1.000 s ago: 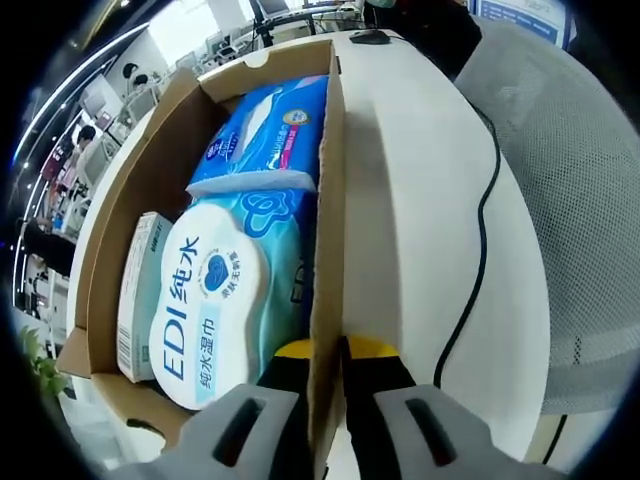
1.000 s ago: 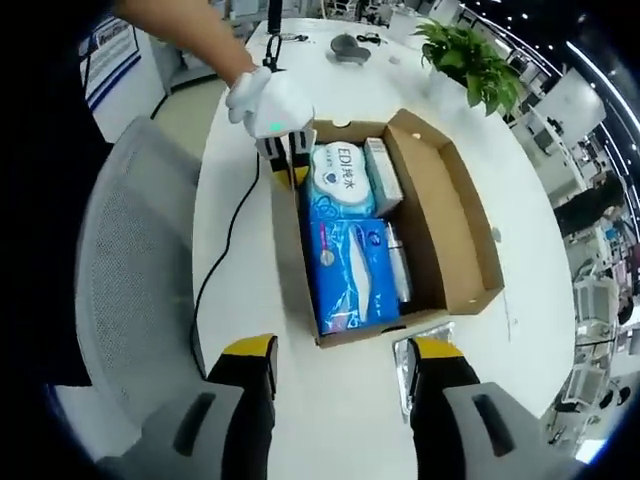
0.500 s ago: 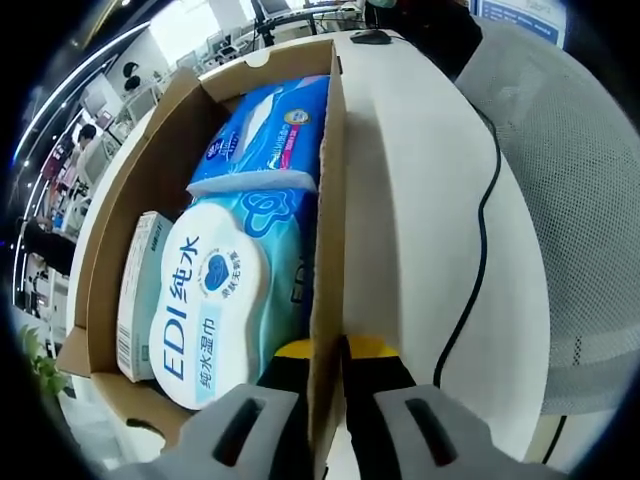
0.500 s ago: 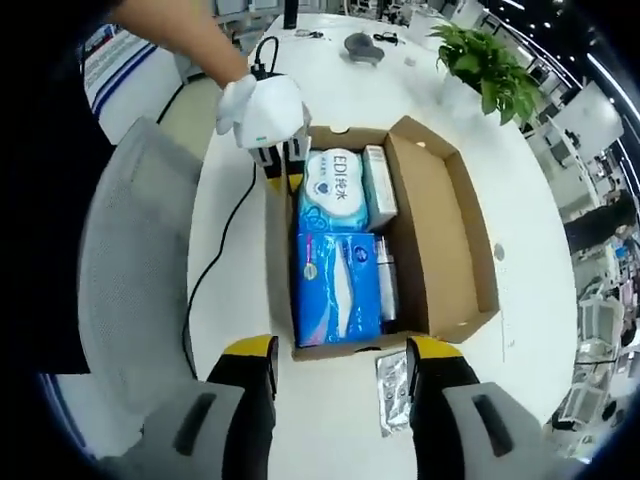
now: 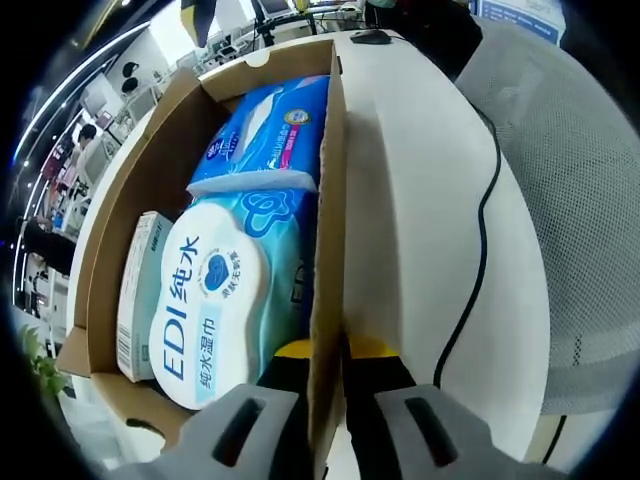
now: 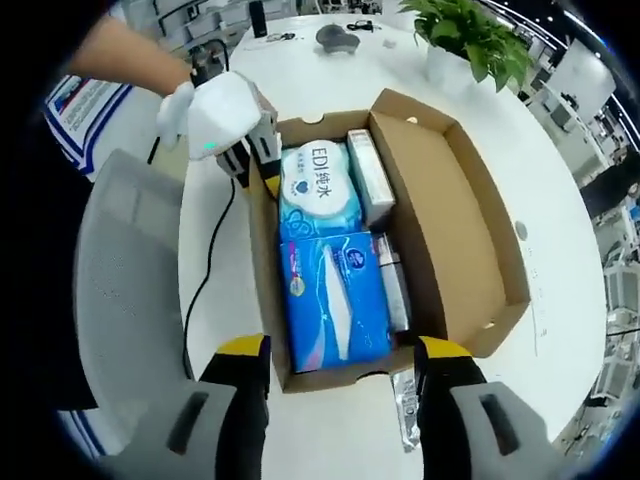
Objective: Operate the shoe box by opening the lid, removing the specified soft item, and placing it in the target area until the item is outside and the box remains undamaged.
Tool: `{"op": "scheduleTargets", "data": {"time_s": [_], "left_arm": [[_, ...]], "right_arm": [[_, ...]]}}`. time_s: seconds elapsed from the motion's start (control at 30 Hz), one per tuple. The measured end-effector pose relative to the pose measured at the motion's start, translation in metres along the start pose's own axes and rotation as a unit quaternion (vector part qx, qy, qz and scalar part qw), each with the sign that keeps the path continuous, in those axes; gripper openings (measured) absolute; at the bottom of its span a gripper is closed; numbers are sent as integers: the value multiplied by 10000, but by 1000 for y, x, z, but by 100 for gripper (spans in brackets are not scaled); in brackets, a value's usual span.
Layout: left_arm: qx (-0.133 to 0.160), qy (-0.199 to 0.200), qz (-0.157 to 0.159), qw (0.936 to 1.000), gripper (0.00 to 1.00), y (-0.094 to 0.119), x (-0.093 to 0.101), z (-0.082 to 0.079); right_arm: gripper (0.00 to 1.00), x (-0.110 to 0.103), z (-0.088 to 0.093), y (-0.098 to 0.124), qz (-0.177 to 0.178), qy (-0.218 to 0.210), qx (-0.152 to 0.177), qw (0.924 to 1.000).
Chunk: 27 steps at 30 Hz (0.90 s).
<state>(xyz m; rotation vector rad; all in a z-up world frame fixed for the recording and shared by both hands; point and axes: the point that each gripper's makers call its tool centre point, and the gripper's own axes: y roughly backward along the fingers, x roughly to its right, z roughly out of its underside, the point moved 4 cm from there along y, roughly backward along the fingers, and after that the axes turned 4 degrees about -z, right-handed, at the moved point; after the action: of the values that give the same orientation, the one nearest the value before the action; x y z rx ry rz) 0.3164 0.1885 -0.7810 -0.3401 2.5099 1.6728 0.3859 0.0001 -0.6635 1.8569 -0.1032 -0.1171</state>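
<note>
Left tongs point(image 5: 326, 352) clenched on the long side wall of the open brown cardboard shoe box point(image 5: 328, 200), one yellow-tipped jaw inside, one outside. Seen too in the right gripper view, left tongs point(image 6: 258, 163) under a white-gloved hand point(image 6: 215, 112) at the box's far corner. Right tongs point(image 6: 343, 352) released, jaws spread wide, hovering over the near end of the shoe box point(image 6: 470, 230), touching nothing. Inside the box: soft blue-and-white plastic tissue pack point(image 6: 336, 300) at the near end, round-lidded light-blue "EDI" wet wipes pack point(image 6: 318, 188) beyond it, narrow white carton point(image 6: 369, 178) beside the wipes, all still packed in. Box resting on the white round table point(image 6: 300, 60). Small silver foil packet point(image 6: 408, 405) on the table by the near end. Black cable point(image 5: 478, 250) trailing across the table, grey mesh chair point(image 5: 580, 190) alongside. Green potted plant point(image 6: 470, 35) at the far edge.
</note>
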Motion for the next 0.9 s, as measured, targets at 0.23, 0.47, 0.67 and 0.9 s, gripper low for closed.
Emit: {"op": "scheduleTargets", "data": {"time_s": [0.23, 0.47, 0.67, 0.9], "left_arm": [[2, -5, -2, 10000, 3, 0, 0, 0], [3, -2, -1, 10000, 3, 0, 0, 0], [3, -1, -2, 10000, 3, 0, 0, 0], [7, -9, -7, 10000, 3, 0, 0, 0]], "right_arm": [[62, 7, -2, -24, -113, -129, -84, 9998], [68, 9, -2, -44, -292, -408, -100, 9987], [74, 10, 2, -61, -393, -490, -319, 9975], [78, 6, 4, -73, -480, -479, -405, 9969]]}}
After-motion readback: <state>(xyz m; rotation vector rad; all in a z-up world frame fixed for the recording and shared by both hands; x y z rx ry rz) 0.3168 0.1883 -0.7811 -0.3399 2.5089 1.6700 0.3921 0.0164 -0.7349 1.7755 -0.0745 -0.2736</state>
